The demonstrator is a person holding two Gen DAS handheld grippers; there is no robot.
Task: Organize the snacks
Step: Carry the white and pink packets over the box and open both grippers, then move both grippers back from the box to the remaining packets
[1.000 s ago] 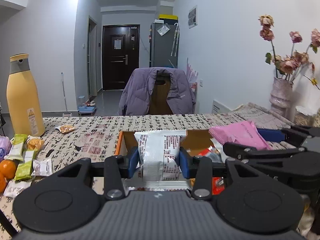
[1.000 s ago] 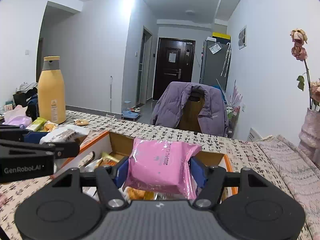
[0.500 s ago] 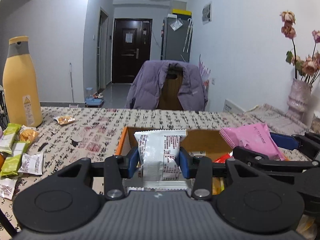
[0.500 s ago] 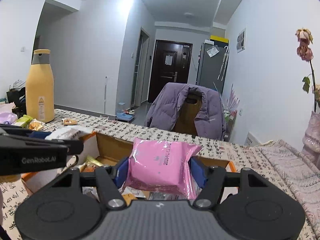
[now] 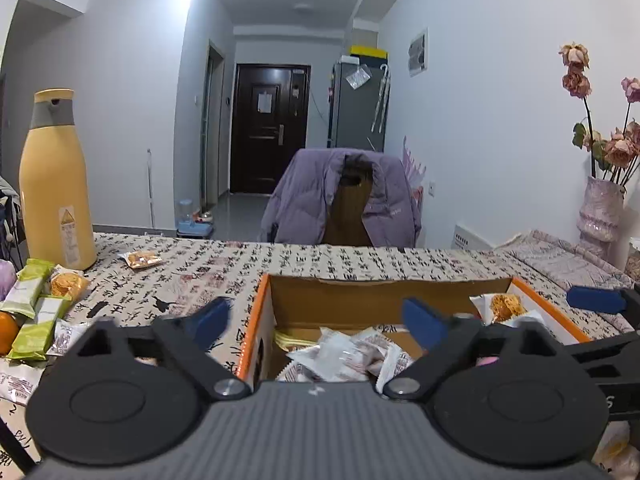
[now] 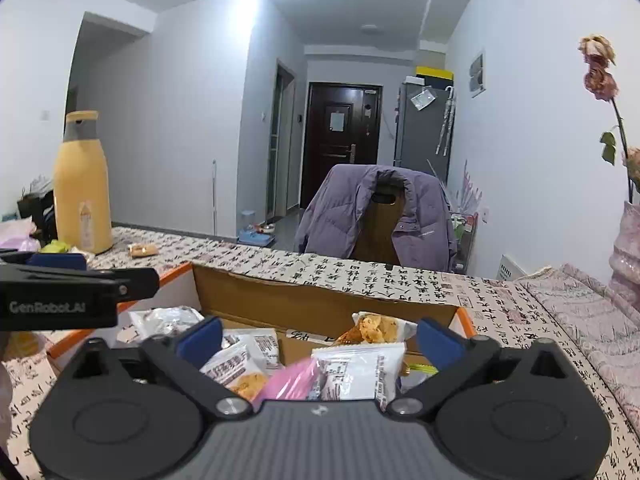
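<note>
Both grippers wide open, holding nothing

Yellow bottle (image 5: pixel 54 184) stood at 10 o'clock; left gripper (image 5: pixel 316 320) and right gripper (image 6: pixel 320 338) hovered over cardboard box (image 5: pixel 384 292) with white packets (image 5: pixel 340 356), pink pack (image 6: pixel 290 380) inside.

snack packets (image 6: pixel 362 368) heaped (pink one tilted), cardboard box (image 5: pixel 384 300)

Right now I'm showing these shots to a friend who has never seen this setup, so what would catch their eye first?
Probably the cardboard box with orange edges in the middle of the patterned table, heaped with snack packets, among them a pink packet nearest the right camera. Both the left gripper and right gripper hang open over it. The tall yellow bottle at the table's far left also stands out.
</note>
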